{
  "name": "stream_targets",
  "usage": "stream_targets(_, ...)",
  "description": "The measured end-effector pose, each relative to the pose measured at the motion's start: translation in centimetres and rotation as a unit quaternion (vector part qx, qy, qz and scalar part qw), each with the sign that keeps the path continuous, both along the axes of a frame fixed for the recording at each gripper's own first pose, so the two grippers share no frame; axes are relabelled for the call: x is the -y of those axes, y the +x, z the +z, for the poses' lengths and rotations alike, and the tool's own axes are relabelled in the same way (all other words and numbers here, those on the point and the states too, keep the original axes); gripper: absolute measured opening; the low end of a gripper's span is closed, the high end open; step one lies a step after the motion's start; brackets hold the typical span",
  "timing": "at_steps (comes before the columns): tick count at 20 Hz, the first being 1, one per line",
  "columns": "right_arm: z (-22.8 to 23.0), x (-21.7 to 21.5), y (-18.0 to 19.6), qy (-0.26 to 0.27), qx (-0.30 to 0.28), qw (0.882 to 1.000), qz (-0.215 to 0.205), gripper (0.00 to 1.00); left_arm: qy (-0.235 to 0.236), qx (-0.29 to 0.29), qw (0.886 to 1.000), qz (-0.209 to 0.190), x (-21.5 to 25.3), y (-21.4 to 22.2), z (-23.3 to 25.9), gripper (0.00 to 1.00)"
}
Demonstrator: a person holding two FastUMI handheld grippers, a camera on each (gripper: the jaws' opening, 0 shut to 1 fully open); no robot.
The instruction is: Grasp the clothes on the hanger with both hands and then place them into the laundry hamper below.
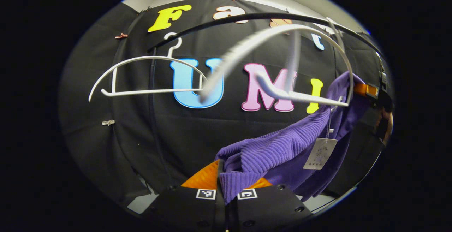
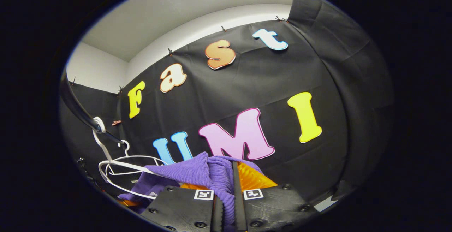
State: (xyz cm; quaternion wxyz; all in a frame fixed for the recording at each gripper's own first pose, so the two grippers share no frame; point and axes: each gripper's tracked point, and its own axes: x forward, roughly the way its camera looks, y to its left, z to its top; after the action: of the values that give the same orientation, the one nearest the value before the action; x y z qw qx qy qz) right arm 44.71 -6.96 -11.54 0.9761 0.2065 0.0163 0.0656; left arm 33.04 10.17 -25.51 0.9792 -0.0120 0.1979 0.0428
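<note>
We've got the purple sweater (image 1: 268, 150) pinched in both the left gripper (image 1: 226, 189) and right gripper (image 2: 227, 193), near the white hanger (image 1: 282, 94).

you're holding a ribbed, matt knit cloth, the purple sweater (image 1: 282, 147), with a paper tag (image 1: 320, 153); the white hangers (image 1: 141, 80) look like smooth plastic, the rail (image 1: 268, 16) glossy.

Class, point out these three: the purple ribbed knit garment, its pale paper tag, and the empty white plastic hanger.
Purple ribbed knit garment (image 1: 268, 150): left gripper view, ribbed fold.
Pale paper tag (image 1: 320, 153): left gripper view, centre.
Empty white plastic hanger (image 1: 152, 91): left gripper view, bottom bar.
</note>
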Motion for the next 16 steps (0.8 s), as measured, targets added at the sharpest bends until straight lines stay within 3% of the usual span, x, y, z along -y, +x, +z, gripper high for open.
stream_targets(3, -3.0, 2.8, 0.4, -0.037, -0.031, 0.998, -0.036, 0.16, -0.044, -0.019, 0.999, -0.022, 4.2, -0.6, -1.6, 0.07)
stream_targets(4, -4.5, 3.5, 0.3, -0.038, -0.05, 0.997, -0.043, 0.11, -0.054, -0.025, 0.998, -0.028, 5.5, -0.8, -2.2, 0.07)
stream_targets(5, -6.0, 3.9, 0.0, -0.033, -0.07, 0.996, -0.047, 0.16, -0.057, -0.031, 0.997, -0.032, 6.5, -1.0, -2.9, 0.07)
stream_targets(7, -8.8, 4.0, -1.2, -0.049, -0.101, 0.993, -0.048, 0.16, -0.067, -0.046, 0.996, -0.04, 8.3, -1.8, -4.2, 0.07)
stream_targets(12, -13.5, -1.1, -7.4, -0.069, -0.162, 0.984, 0.025, 0.16, -0.099, -0.068, 0.991, -0.053, 11.7, -3.4, -5.3, 0.07)
stream_targets(16, -16.8, -6.7, -13.0, -0.099, -0.213, 0.966, 0.105, 0.17, -0.096, -0.077, 0.991, -0.055, 13.1, -4.8, -5.7, 0.07)
